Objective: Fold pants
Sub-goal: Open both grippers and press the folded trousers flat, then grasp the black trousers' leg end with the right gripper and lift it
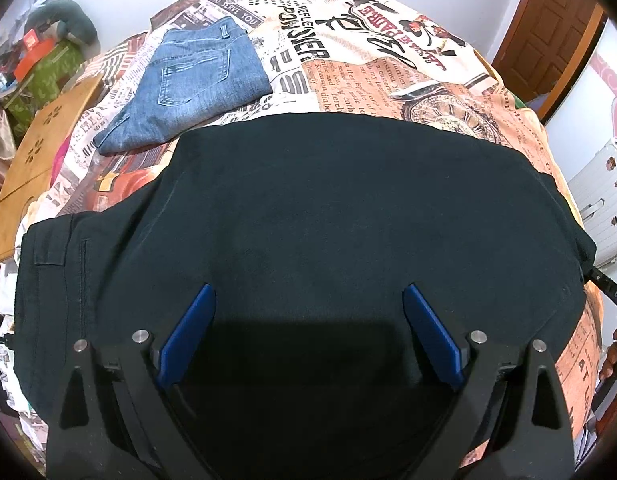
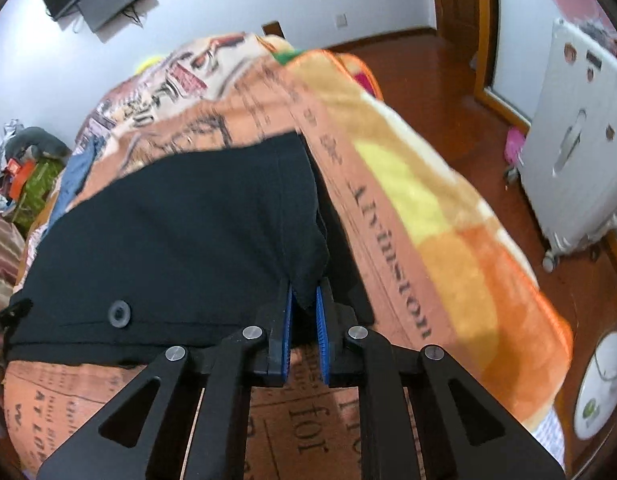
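Two views differ: folded jeans (image 1: 188, 80) are seen plainly only from the left gripper (image 1: 308, 304), held wide open, empty; right gripper (image 2: 305, 304) is clamped on the flat black pants (image 2: 180, 232) corner.

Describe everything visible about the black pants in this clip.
The black pants are dark woven fabric, lying mostly flat on the printed bedspread, with a stitched seam and a round button near one edge. The right gripper is shut on a corner fold; the left gripper is open above the cloth.
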`<state>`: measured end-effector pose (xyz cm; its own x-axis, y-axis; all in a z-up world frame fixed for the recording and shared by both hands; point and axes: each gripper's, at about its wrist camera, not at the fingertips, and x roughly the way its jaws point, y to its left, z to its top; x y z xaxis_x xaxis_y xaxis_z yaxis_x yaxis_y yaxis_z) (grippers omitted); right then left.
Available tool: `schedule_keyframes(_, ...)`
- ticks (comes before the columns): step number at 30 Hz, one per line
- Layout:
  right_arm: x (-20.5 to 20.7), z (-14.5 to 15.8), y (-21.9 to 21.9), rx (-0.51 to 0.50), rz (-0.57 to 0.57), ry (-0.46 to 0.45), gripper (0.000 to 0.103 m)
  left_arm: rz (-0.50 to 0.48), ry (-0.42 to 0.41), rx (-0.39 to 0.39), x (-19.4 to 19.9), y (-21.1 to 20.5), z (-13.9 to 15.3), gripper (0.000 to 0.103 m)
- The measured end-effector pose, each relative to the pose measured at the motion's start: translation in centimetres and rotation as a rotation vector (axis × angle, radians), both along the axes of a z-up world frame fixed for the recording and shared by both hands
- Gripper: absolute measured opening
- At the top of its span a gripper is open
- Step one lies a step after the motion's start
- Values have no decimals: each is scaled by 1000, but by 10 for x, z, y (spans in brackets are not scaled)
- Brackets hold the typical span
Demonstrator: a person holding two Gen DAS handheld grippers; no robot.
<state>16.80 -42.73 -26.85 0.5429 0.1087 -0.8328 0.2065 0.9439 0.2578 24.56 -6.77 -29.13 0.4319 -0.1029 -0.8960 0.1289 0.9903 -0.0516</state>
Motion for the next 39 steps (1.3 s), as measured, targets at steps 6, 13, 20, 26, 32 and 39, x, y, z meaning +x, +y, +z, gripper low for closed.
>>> schedule_keyframes(6, -5, 6, -10, -69, -28, 22, 20, -23, -6, 26, -1, -4, 5, 96)
schedule_keyframes(13, -22, 14, -40, 9, -115, 53, 31, -115, -73, 46, -5, -30, 30, 96)
schedule_keyframes(20, -36, 16, -28, 184, -131, 14, 54, -198, -76, 37, 0, -70, 32, 96)
schedule_keyframes(26, -27, -10, -23, 297, -152, 43, 54, -262, -9, 79, -2, -94, 9, 96)
schedule_keyframes(32, -9, -19, -24, 303, -147, 27, 54, -234, 40, 20, 5, -88, 0, 98)
schedule_keyframes(39, -2, -20, -20, 206, -134, 1, 28, -235, 26, 39, 1, -92, -1, 99)
